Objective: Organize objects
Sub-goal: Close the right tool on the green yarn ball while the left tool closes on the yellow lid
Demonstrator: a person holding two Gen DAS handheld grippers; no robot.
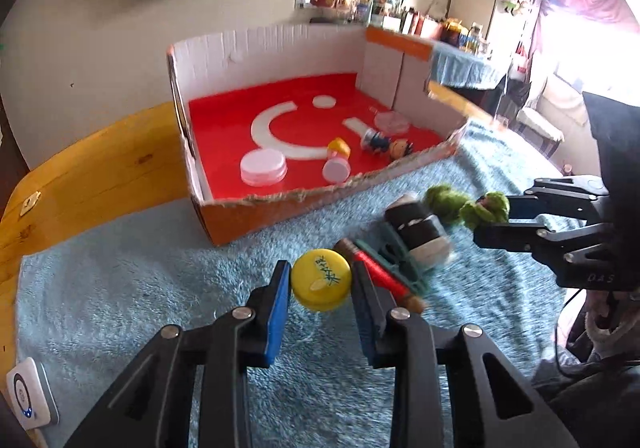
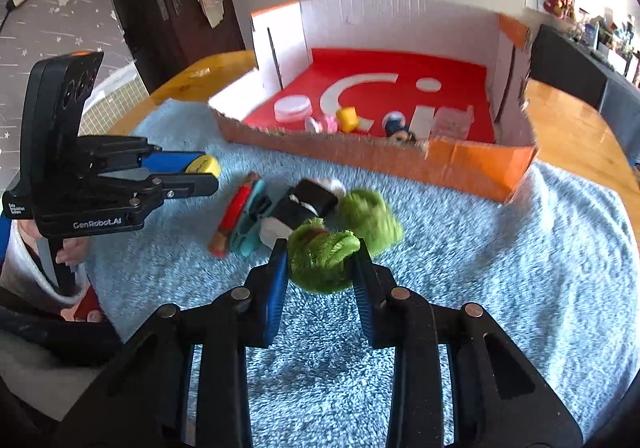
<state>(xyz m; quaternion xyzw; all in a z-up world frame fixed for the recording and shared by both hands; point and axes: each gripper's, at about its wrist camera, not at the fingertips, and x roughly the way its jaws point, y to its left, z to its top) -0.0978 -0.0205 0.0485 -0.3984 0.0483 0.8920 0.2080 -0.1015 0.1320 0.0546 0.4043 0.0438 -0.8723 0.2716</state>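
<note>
Both grippers hold objects short of the cardboard box [image 1: 224,204].
Left gripper [image 1: 321,284] jaws clamp a yellow cap [image 1: 321,280]; right gripper [image 2: 322,268] jaws squeeze a green plush toy [image 2: 320,256], both above the blue towel [image 1: 120,288] before the box.

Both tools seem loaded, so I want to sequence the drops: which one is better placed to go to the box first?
Probably left: its tool grips the yellow cap clear of the towel, box straight ahead. The right tool holds the green plush low.

Black grippers [image 1: 321,280], blue-padded jaws, seemingly.
</note>
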